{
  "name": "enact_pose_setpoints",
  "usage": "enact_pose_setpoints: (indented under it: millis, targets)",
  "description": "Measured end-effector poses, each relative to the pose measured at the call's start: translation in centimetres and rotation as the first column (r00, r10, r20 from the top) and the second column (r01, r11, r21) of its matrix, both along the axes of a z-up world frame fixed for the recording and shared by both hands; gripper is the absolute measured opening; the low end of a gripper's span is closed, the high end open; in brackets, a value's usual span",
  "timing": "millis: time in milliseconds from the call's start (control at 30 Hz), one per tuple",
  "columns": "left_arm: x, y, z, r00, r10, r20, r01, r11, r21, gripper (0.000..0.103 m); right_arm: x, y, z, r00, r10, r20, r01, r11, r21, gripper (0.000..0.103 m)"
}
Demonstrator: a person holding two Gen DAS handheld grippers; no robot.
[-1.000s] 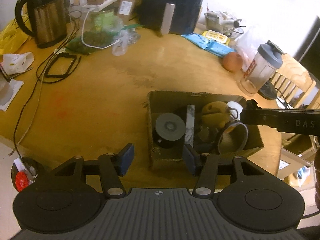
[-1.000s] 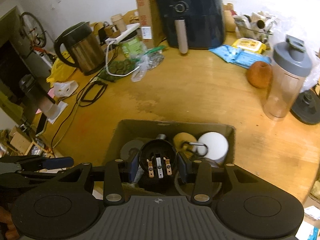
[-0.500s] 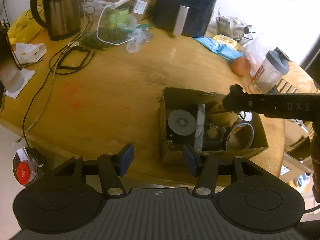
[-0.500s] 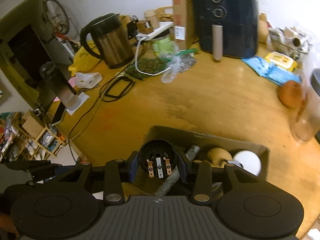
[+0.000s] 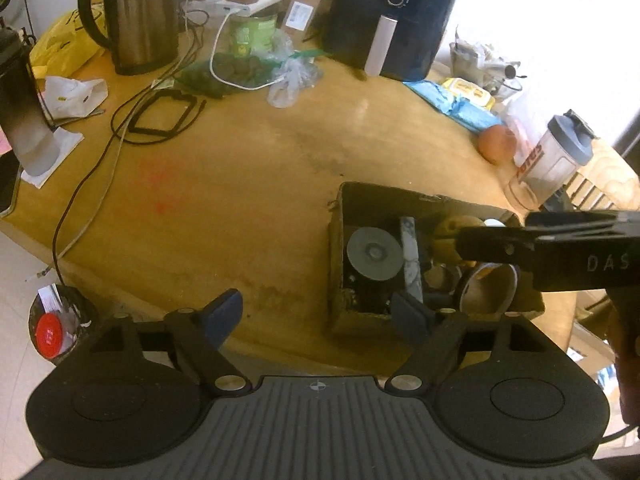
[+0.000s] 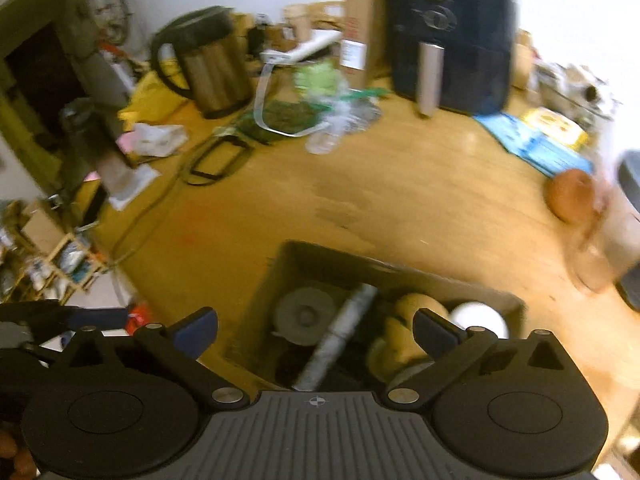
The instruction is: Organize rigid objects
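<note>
Blue-padded fingers of the right tool (image 6: 316,330) stand wide apart with nothing between them, poised above the open cardboard box (image 6: 276,276) near the front edge of the wooden table (image 6: 400,184). Half a second ago this tool was clamped on a round black socket-like part with metal contacts; that part has left its grip, and where it lies now cannot be told from the blurred right view. The left tool (image 5: 318,314) is likewise spread wide and empty, hovering over the table edge with its right finger just over the box's near left corner.

Inside the box, a grey disc (image 5: 374,254) sits on a dark body at the left end, a marbled grey bar (image 5: 412,264) lies lengthwise beside it, then a yellowish rounded object (image 5: 450,232), a metal-rimmed cup (image 5: 490,286) and a white round lid (image 6: 482,318) toward the right. In the left view the right tool's black body reaches across the right part of the box and hides some of its contents.

Beyond the box stand a steel kettle (image 5: 134,16), a dark air fryer (image 5: 390,16), a loop of black cable (image 5: 160,116), blue packets (image 5: 460,106), an orange fruit (image 5: 498,142) and a shaker bottle (image 5: 554,158).
</note>
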State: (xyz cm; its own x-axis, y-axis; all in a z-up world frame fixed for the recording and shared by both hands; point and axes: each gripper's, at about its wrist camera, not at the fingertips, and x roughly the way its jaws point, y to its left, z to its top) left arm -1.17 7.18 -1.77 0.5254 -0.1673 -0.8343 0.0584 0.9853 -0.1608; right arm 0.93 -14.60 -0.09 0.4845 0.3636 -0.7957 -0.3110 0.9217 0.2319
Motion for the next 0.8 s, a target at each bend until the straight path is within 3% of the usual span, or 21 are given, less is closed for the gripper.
enact_pose_setpoints:
  millis: [67,167,267,500,600,800]
  targets:
    - [0.3,-0.4,0.1,1.000,-0.015,0.004,0.015,1.000,0.005,0.083,-0.2,-1.1,-0.4,0.999,-0.045,-0.014,0.045,0.999,-0.012,0.103]
    - [0.4,-1.1,0.4,0.999,-0.036,0.038,0.035,0.999,0.023,0.097,-0.6,-2.4,-0.8,0.994,-0.107,-0.015,0.106,0.994,-0.040,0.103]
    - [0.5,-1.9,0.8,0.994,-0.061,0.088,0.057,0.997,0.056,0.103,-0.9,-3.5,-1.2,0.987,-0.163,-0.016,0.161,0.983,-0.083,0.103]
    - [1.2,-3.8,0.9,0.989,-0.118,0.085,0.104,0.982,0.155,0.103,-1.5,-5.6,-2.5,0.964,-0.256,-0.071,0.244,0.960,-0.140,0.103]
    - [1.4,-4.4,0.6,0.991,-0.123,0.057,0.110,0.974,0.196,0.103,-1.6,-5.9,-3.3,0.958,-0.265,-0.108,0.245,0.955,-0.170,0.103]
    - [2.0,-4.1,-1.0,0.993,-0.080,-0.085,0.092,0.985,0.145,0.103,-2.1,-6.2,-4.3,0.946,-0.277,-0.168,0.242,0.948,-0.205,0.103]
